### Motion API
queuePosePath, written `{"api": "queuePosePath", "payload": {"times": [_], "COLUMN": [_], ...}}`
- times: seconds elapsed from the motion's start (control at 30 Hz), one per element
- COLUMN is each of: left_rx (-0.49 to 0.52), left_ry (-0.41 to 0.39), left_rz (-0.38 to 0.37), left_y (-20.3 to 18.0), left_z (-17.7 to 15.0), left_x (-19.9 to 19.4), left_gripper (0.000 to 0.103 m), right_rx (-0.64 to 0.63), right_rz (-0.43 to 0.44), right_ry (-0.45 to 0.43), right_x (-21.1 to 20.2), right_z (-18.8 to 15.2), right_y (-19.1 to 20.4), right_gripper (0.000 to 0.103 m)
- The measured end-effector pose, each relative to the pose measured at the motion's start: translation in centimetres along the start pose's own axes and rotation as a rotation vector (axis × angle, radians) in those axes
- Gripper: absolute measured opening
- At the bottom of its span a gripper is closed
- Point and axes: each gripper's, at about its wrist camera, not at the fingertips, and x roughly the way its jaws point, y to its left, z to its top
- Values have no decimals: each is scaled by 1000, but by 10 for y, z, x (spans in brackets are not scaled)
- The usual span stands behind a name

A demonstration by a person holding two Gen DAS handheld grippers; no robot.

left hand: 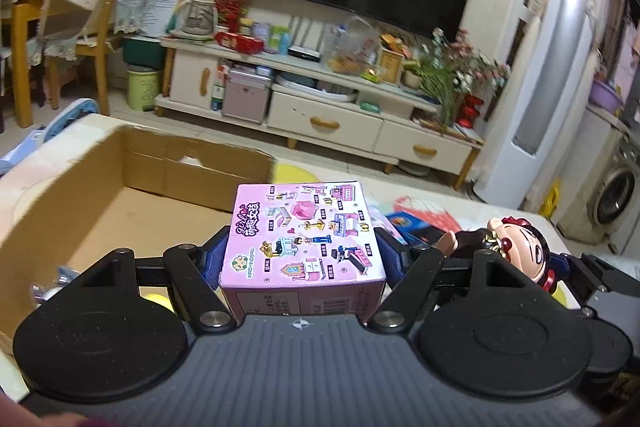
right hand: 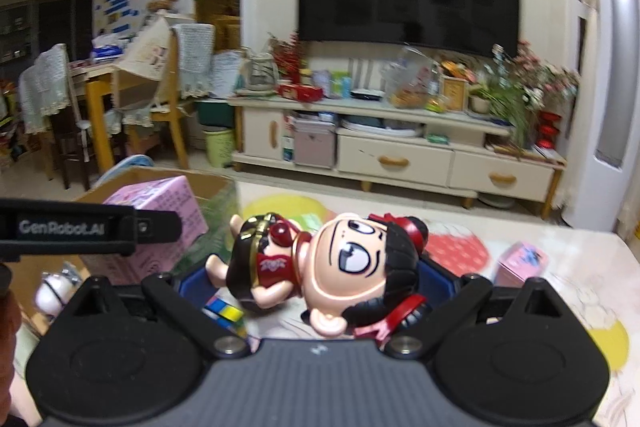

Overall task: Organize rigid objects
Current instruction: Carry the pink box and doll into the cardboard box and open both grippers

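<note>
Left wrist view: your left gripper [left hand: 304,251] fingers clamp the pink box [left hand: 303,239] beside the cardboard box [left hand: 80,199], likely for dropping in; right gripper [right hand: 316,283] fingers clamp the doll [right hand: 340,267].

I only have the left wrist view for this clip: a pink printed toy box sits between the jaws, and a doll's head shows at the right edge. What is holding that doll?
Observer: The right gripper; the big-headed cartoon figurine with black hair and red outfit lies sideways between its jaws.
Operator: Anything under the figurine?
Observer: Yes, a multicoloured puzzle cube lies on the table below it.
Operator: More boxes left outside the carton?
Observer: A small pink box sits on the table to the right, apart from the open brown cardboard carton.
</note>
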Motion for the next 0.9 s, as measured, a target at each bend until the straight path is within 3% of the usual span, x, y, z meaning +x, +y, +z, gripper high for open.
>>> {"api": "queuePosePath", "payload": {"times": [0.47, 0.9], "left_rx": [-144, -180], "left_ry": [16, 90], "left_rz": [206, 299], "left_y": [50, 57], "left_z": [15, 18], "left_x": [11, 21], "left_gripper": [90, 89], "right_rx": [-195, -405], "right_rz": [214, 357], "right_ry": [-16, 55], "right_x": [45, 73], "right_z": [24, 8], "right_y": [88, 141], "right_gripper": [98, 99]}}
